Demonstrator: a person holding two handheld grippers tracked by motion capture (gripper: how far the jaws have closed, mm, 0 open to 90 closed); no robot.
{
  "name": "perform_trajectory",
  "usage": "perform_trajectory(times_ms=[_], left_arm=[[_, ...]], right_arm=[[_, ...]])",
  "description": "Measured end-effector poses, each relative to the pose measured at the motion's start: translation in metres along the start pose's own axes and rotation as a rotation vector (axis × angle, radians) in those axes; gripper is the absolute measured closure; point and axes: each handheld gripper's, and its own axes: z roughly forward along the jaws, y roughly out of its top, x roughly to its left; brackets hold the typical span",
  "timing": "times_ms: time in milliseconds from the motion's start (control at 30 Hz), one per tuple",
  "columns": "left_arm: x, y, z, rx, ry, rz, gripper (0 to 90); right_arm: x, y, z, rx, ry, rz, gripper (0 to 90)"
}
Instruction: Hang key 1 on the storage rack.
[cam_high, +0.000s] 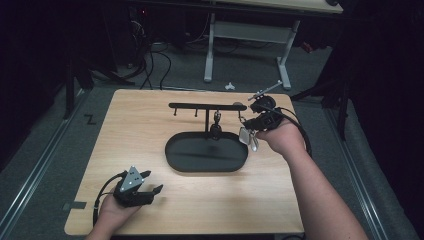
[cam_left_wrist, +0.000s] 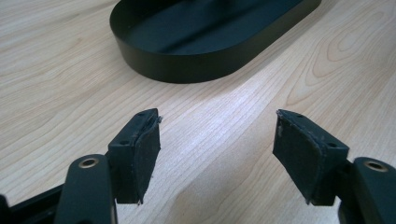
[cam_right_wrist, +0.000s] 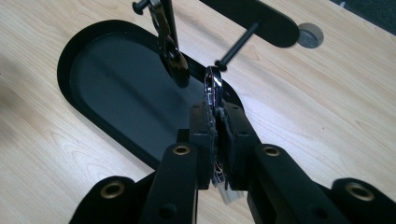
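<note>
The right gripper (cam_right_wrist: 215, 126) was clamped shut on a shiny metal ring (cam_right_wrist: 213, 84) of a keychain, just beside a peg (cam_right_wrist: 238, 44) of the black hook rack (cam_high: 207, 106) above its oval tray (cam_high: 206, 152). The left gripper (cam_left_wrist: 217, 154) rested wide open and empty on the wooden table (cam_high: 150, 115). No writing could be read.
</note>
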Motion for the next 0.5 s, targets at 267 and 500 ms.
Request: perform_trajectory(times_ms=[267,500], left_arm=[[0.002,-0.004,-0.006,0.004,0.017,-0.011,32.2],[0.002,-0.007,-0.009,0.011,0.018,-0.015,32.2]], right_arm=[[0.001,0.01,0.009,0.013,0.012,-0.01,84.3],[-0.007,0.011,0.014,0.014,0.027,0.022,84.1]])
